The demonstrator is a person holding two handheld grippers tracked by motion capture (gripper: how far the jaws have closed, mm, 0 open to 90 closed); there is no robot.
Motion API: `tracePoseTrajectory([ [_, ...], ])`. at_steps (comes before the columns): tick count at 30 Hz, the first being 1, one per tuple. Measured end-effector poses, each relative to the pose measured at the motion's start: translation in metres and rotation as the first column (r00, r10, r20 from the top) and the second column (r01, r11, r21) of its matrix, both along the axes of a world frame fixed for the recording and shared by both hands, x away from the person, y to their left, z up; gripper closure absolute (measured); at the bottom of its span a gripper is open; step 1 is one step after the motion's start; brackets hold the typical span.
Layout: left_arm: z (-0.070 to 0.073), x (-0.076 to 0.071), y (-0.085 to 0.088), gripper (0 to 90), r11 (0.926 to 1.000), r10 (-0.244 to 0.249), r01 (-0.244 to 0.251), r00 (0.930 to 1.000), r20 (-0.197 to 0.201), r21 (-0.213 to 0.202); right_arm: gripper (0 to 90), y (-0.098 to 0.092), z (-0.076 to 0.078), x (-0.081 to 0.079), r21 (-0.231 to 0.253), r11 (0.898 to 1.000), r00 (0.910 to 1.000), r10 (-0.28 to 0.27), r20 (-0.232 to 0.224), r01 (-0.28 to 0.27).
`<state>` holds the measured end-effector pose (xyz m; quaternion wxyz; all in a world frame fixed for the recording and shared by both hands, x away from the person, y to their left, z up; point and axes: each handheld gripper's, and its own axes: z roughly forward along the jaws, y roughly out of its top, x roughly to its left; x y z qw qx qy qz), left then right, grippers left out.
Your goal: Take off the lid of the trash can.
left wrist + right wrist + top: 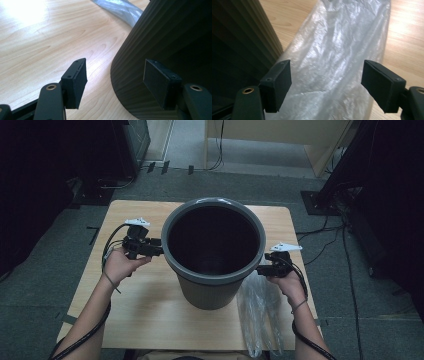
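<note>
Bin (212,270) between two open, empty tools.

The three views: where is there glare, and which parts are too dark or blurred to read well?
High view: dim overall, the bin interior is black, and the room's left and right sides are nearly black. Left gripper view: strong glare on the table at top left; the bin wall sits in shadow. Right gripper view: the plastic bag shines with soft highlights, and the bin beside it is dark.
</note>
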<state>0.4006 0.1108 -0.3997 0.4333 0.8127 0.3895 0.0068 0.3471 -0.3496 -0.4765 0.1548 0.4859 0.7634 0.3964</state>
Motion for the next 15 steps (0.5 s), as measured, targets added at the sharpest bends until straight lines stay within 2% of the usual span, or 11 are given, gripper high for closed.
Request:
tracePoseTrajectory([
  [5, 0.006, 0.004, -0.003, 34.6, 0.9994, -0.012, 0.012, 0.9999, 0.01, 0.033, 22.6, -0.006, -0.007, 0.003, -0.022, 1.0, 1.0, -0.003, -0.003, 0.002],
  [9, 0.011, 0.008, -0.004, 34.5, 0.9988, -0.01, 0.01, 0.9998, 0.018, 0.047, 24.5, -0.008, -0.011, 0.006, -0.011, 1.0, 0.9999, -0.003, -0.015, 0.003],
  [11, 0.018, 0.012, -0.005, 34.4, 0.9982, -0.008, 0.007, 0.9996, 0.026, 0.06, 24.9, -0.009, -0.016, 0.01, -0.008, 1.0, 0.9997, -0.01, -0.022, 0.01],
  [13, 0.023, 0.013, -0.006, 34.1, 0.998, -0.012, 0.01, 0.9993, 0.035, 0.063, 24.4, -0.01, -0.018, 0.011, -0.008, 1.0, 0.9995, -0.012, -0.03, 0.011],
  [15, 0.028, 0.013, -0.005, 33.9, 0.9991, -0.007, 0.005, 0.9991, 0.043, 0.041, 23.7, -0.011, -0.021, 0.013, -0.008, 1.0, 0.9991, -0.021, -0.037, 0.02],
])
